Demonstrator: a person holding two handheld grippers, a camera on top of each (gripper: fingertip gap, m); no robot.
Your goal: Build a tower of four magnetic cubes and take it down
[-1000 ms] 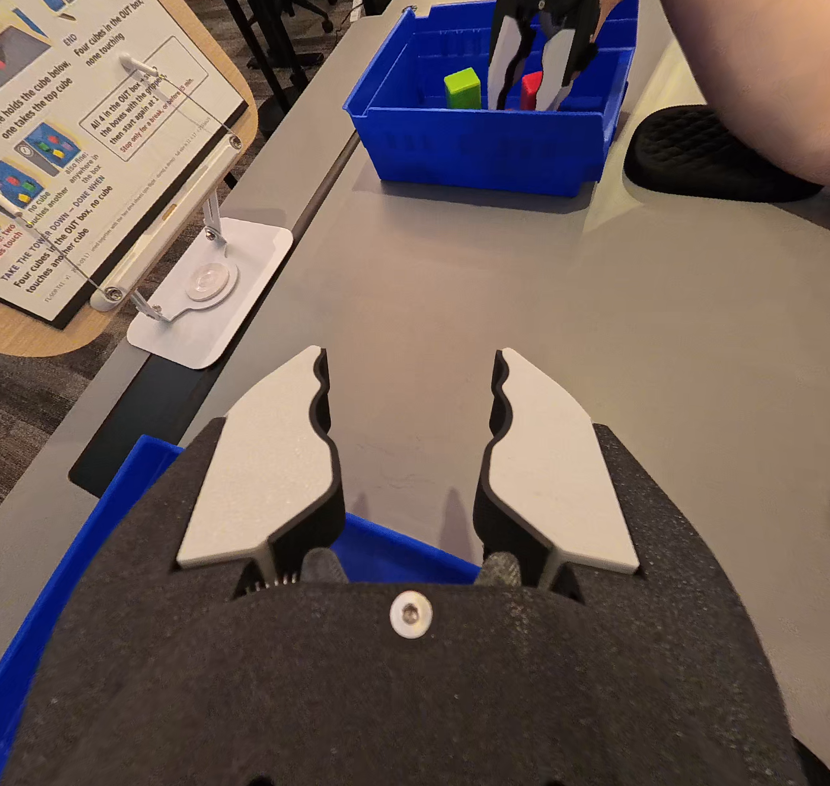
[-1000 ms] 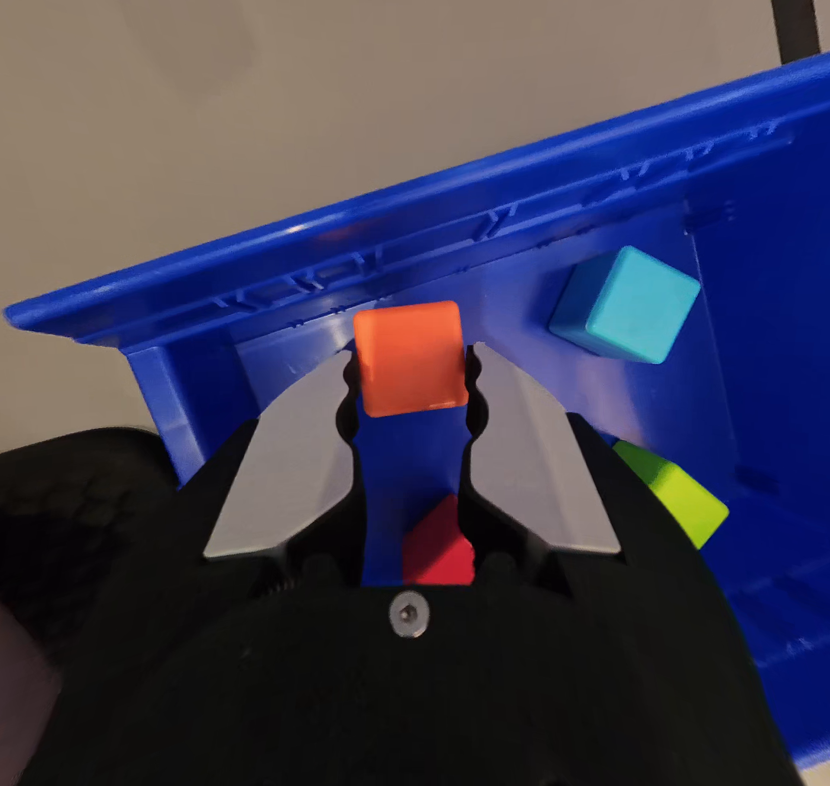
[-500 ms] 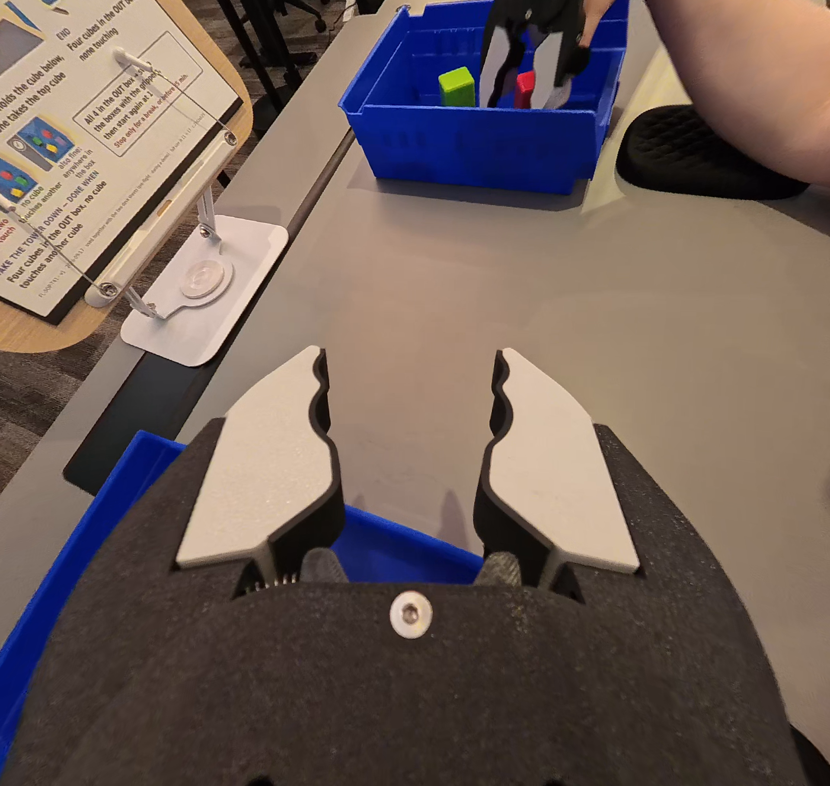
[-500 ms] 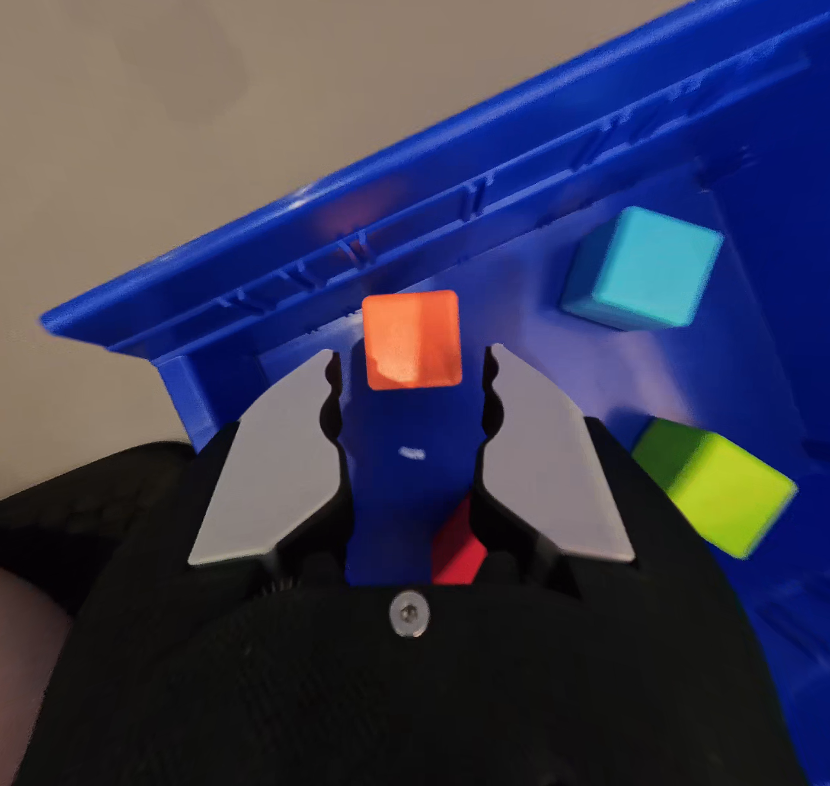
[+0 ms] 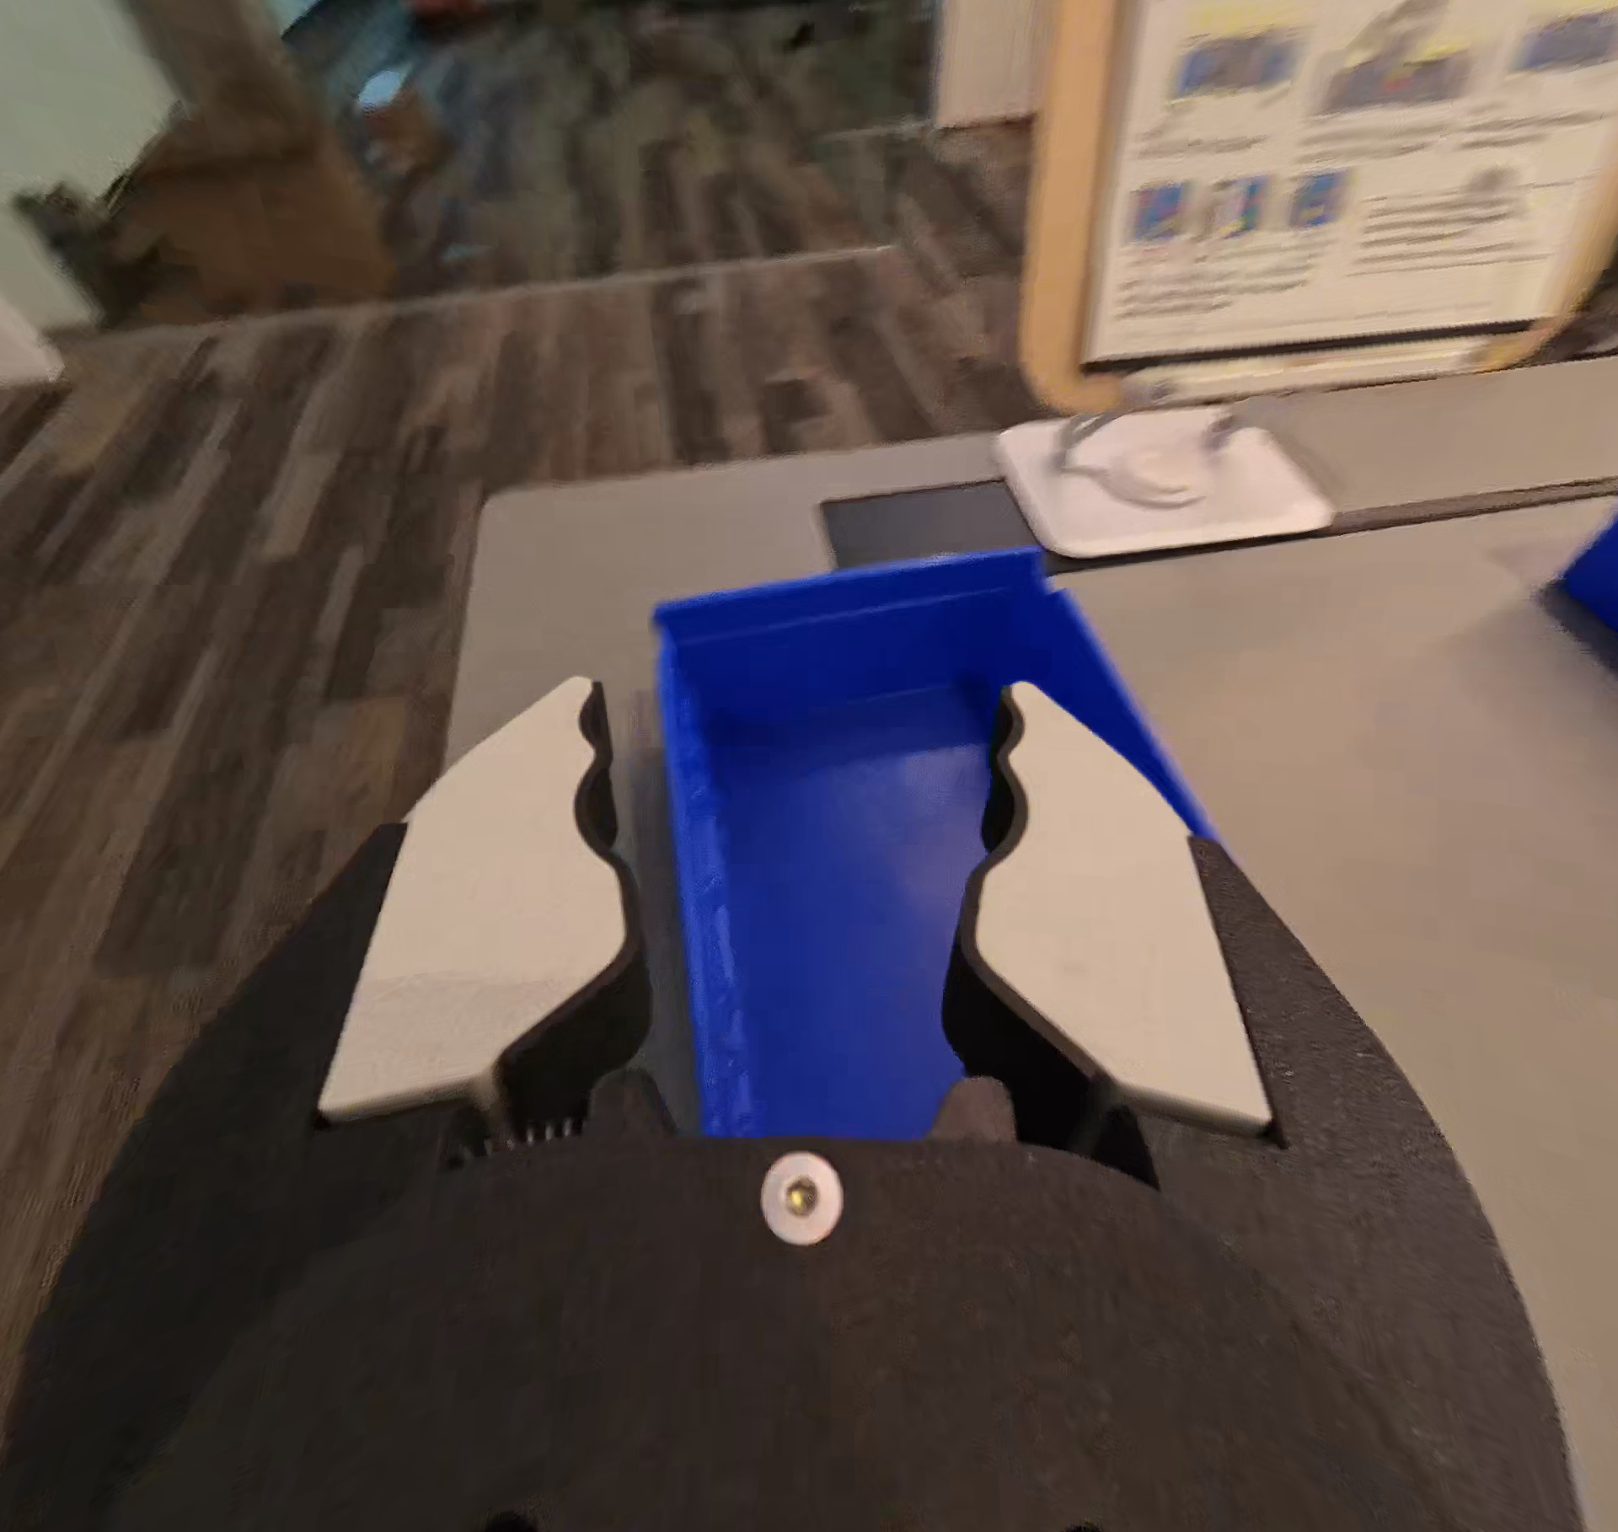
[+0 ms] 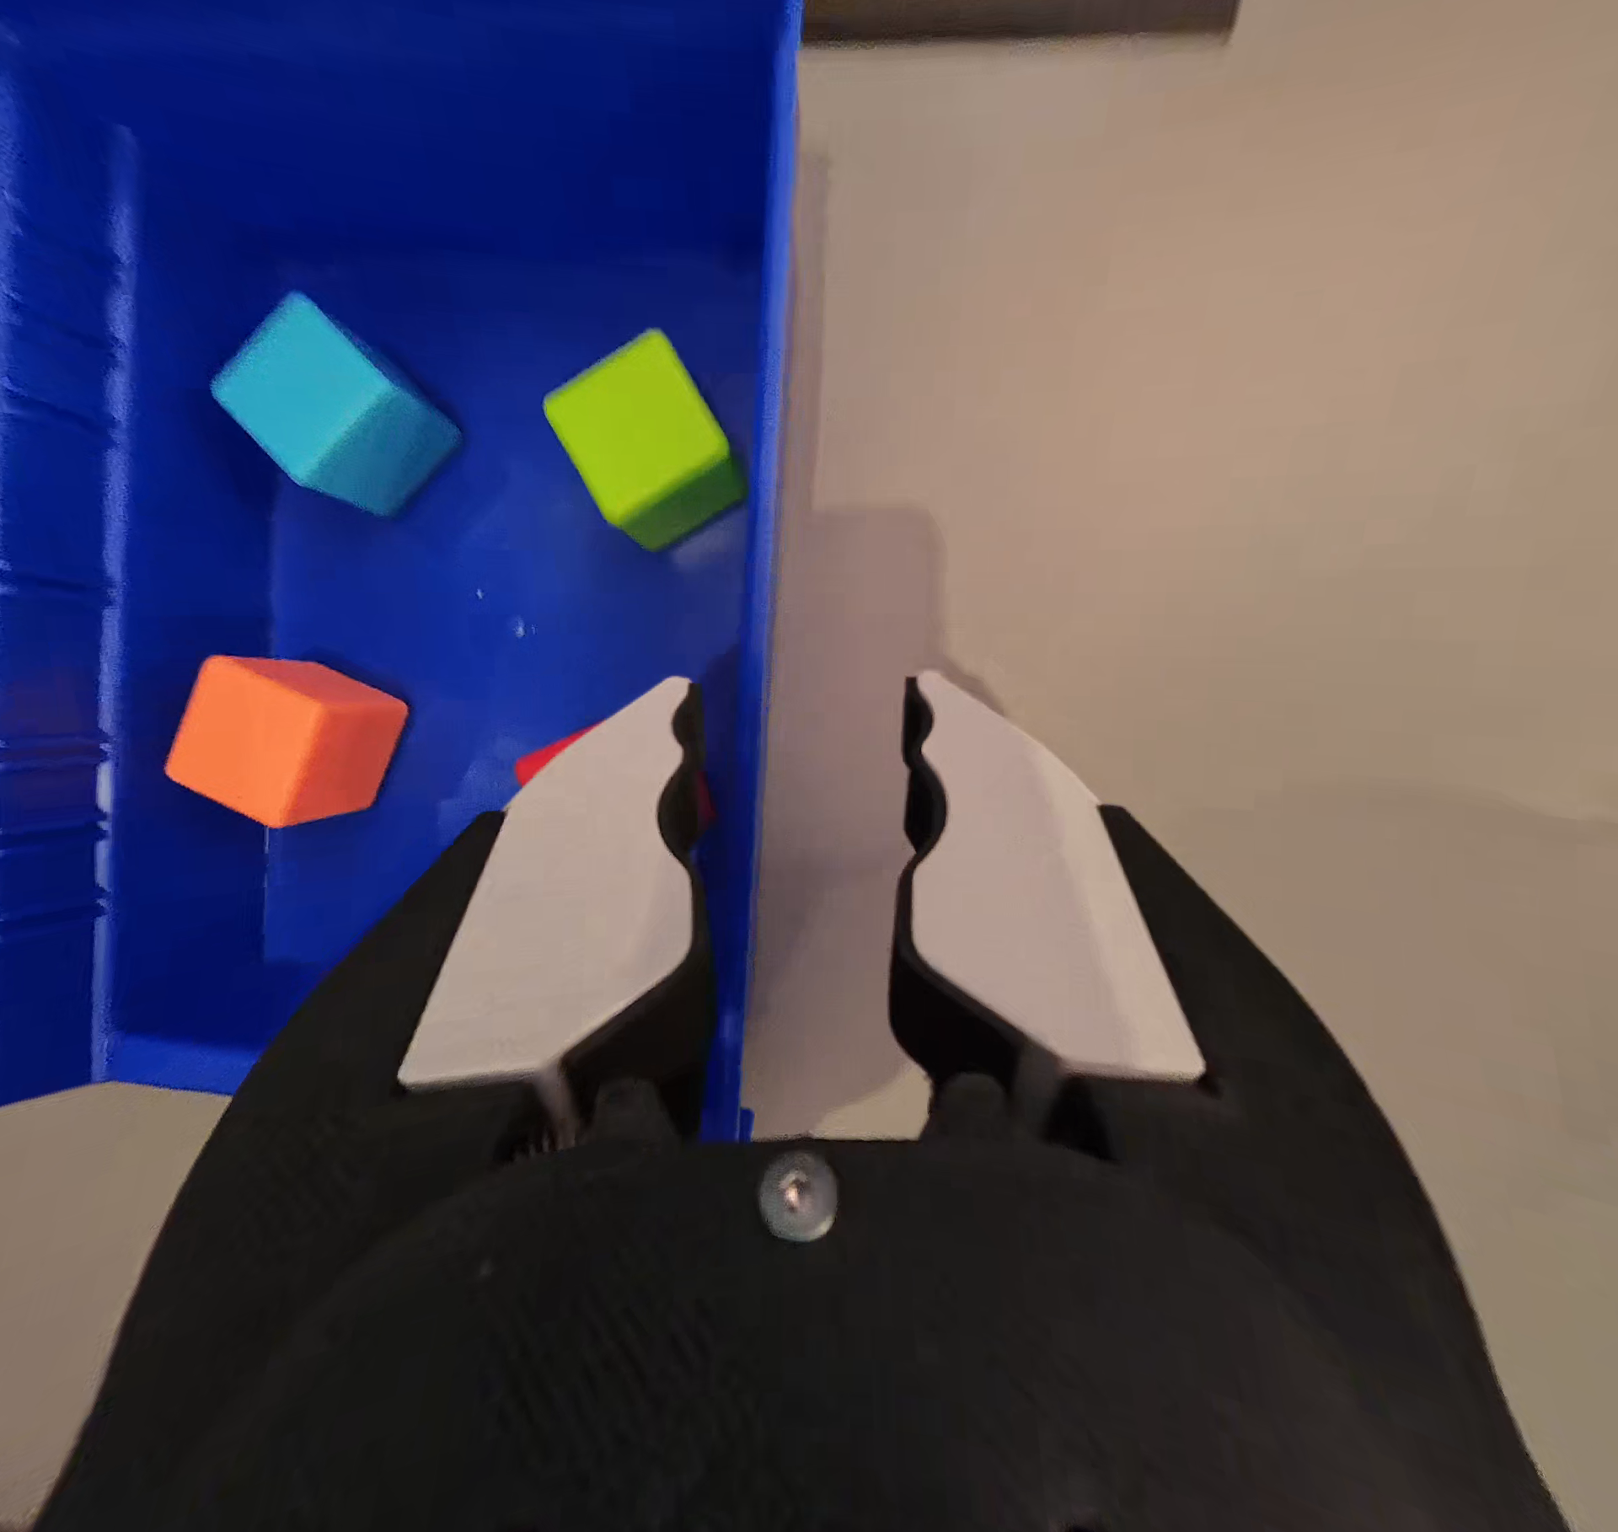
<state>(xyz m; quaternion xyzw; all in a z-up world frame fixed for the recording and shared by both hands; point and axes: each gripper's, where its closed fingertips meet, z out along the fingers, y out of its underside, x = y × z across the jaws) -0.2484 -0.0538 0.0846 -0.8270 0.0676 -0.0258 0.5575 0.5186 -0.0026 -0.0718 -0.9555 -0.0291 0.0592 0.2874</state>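
Right gripper (image 6: 797, 737) hangs with its grey-faced fingers spread and nothing between them, straddling the side wall of the blue plastic bin (image 6: 775, 352) — one finger over the bin's floor, the other over the beige tabletop (image 6: 1226, 439). Down in that bin, four cubes sit apart, none stacked: the light-blue cube (image 6: 337, 404) and lime-green cube (image 6: 643, 435) farther off, the orange cube (image 6: 284, 737) nearer, and the red cube (image 6: 560, 759) mostly hidden behind the inner finger. Over on the other side, the left gripper (image 5: 797, 754) is also wide apart and carrying nothing, poised above a second blue plastic bin (image 5: 840, 877) on the grey table (image 5: 1357, 790). Beyond it, a blurred instruction sheet on a wooden-edged stand (image 5: 1331, 150).
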